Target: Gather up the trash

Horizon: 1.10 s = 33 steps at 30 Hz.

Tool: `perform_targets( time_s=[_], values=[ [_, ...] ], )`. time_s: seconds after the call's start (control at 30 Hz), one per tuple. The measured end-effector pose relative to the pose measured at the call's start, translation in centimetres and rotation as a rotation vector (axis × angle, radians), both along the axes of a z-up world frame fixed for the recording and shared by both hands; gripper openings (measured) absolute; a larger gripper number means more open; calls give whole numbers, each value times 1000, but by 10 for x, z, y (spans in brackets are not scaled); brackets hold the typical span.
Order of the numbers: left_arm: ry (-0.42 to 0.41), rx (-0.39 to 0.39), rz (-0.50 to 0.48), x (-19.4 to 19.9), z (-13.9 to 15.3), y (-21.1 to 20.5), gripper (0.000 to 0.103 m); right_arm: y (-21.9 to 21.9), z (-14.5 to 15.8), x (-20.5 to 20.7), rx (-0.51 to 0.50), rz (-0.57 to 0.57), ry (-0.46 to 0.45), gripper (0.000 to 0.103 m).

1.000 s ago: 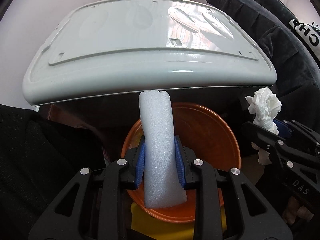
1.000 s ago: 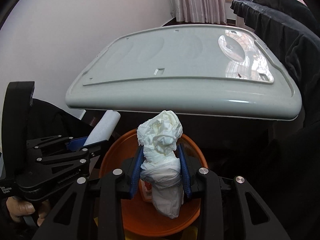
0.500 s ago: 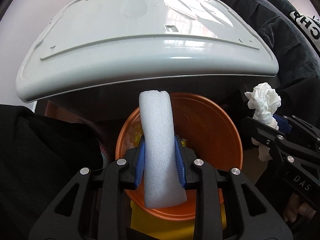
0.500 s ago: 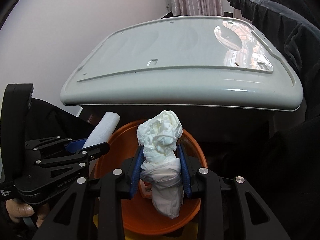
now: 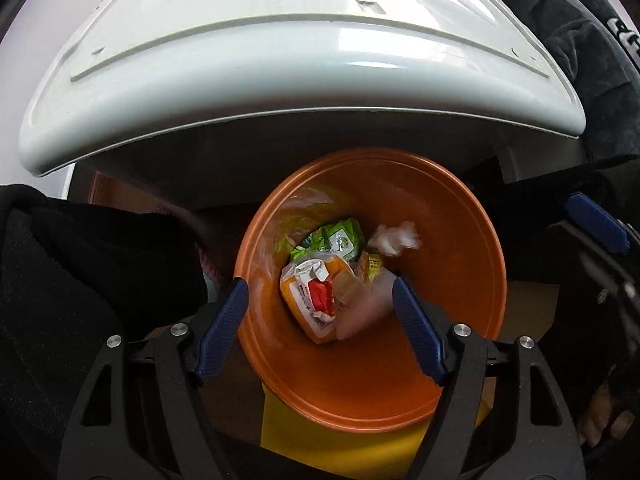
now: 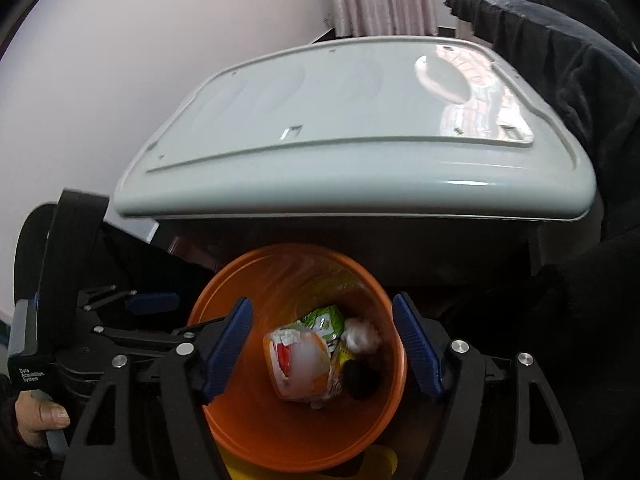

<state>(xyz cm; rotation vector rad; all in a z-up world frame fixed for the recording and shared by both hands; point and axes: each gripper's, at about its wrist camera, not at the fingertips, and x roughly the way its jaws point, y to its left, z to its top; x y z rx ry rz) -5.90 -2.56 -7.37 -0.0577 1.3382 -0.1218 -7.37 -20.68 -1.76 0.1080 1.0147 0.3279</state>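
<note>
Both loads have dropped: foam strip (image 5: 362,308) and tissue wad (image 5: 394,238) now lie in the orange bin (image 5: 460,216), straight below the left gripper (image 5: 320,312) and right gripper (image 6: 322,346), whose jaws are opening, empty.

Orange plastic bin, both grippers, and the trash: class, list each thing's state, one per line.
Orange plastic bin: uncovered, partly filled.
Left gripper: jaws opening, nothing between.
Right gripper: jaws opening, nothing between.
White crumpled tissue: inside bin.
White foam piece: blurred, inside bin.
</note>
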Motion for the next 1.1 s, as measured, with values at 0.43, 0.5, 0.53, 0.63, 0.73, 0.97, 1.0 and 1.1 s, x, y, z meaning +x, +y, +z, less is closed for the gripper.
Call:
perform_targets(
  time_s=[0.43,0.5,0.53,0.63,0.73,0.97,1.0,1.1],
  values=[
    [-112,21,28,-2,31,3,73,-4,28,-4,-28,-61,-167,91],
    [-166,21,29,-3,45,5,73,-1,36,-4,-51,-60,-215,95],
    [-213,20,28,-4,56,6,73,0,41,-3,-67,-60,-247,98],
    [-361,-2,31,-8,88,11,78,3,51,1,-116,-66,-331,98],
    [-513,7,49,-9,116,16,88,4,55,12,-137,-83,-360,98],
    [-633,34,91,13,130,20,90,8,60,39,-152,-144,-421,98],
    [-629,30,96,16,127,20,90,8,61,42,-153,-150,-429,98],
    [-601,13,112,24,116,22,90,12,58,45,-168,-163,-444,98]
  ],
)
